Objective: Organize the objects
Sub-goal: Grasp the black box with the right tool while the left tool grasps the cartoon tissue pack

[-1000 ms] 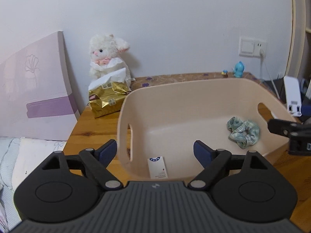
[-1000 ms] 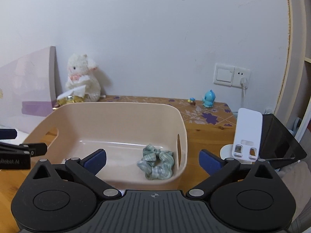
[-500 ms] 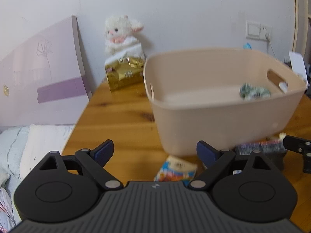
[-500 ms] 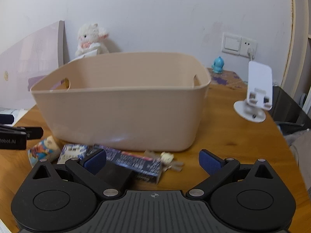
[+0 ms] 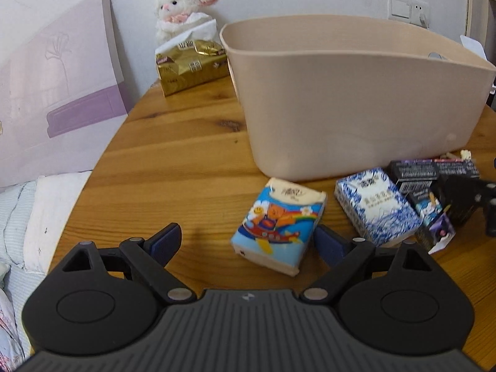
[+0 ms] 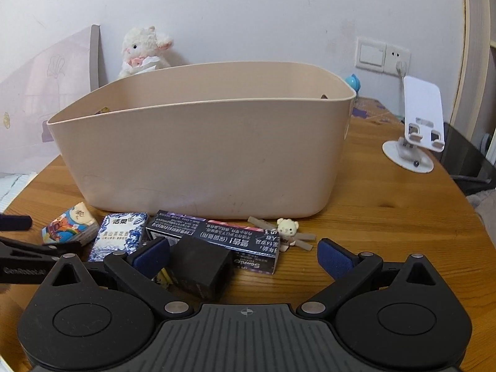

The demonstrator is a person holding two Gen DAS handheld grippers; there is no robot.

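A beige plastic bin [image 5: 356, 99] [image 6: 201, 142] stands on the wooden table. In front of it lie a cartoon tissue pack [image 5: 279, 220] [image 6: 66, 224], a blue-and-white patterned pack [image 5: 376, 206] [image 6: 121, 235], a long dark box [image 6: 214, 240] [image 5: 431, 170], a black block [image 6: 201, 268] and a small bear hair clip [image 6: 286, 229]. My left gripper [image 5: 248, 240] is open and empty, low over the table, with the cartoon pack just ahead between its fingers. My right gripper [image 6: 243, 255] is open and empty, with the black block and dark box between its fingers.
A white plush lamb [image 5: 183, 9] and a gold tissue pack [image 5: 190, 63] sit at the back left beside a pink board [image 5: 59, 93]. A white phone stand [image 6: 418, 124] stands at the right. Bedding [image 5: 28, 217] lies past the table's left edge.
Both grippers have dropped from above the bin and pulled back to table height in front of it. The items in front of the bin have come into view; the bin's inside is hidden.
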